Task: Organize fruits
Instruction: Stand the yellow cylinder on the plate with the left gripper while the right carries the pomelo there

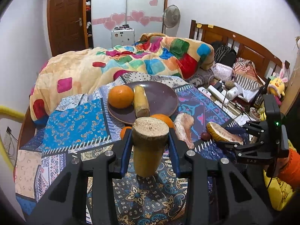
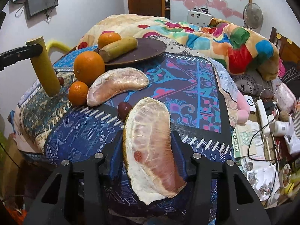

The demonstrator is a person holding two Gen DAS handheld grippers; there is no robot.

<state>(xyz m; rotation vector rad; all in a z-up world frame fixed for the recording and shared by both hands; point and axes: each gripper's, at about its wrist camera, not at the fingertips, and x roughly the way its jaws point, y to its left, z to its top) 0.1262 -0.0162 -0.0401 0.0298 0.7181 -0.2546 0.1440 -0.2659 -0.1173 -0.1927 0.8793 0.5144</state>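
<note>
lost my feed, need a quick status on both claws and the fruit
Left claw shut on sugarcane piece, lifted. Right claw shut on pomelo wedge. Plate holds one orange and one cane piece. Nothing blocking.

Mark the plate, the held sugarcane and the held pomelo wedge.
plate [image 1: 161,95], left wrist view, bare inner surface.
held sugarcane [image 1: 150,129], left wrist view, cut top end.
held pomelo wedge [image 2: 151,140], right wrist view, exposed flesh.

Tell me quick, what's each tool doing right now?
Left tool: closed on a sugarcane piece.
Right tool: closed on a pomelo wedge.
</note>
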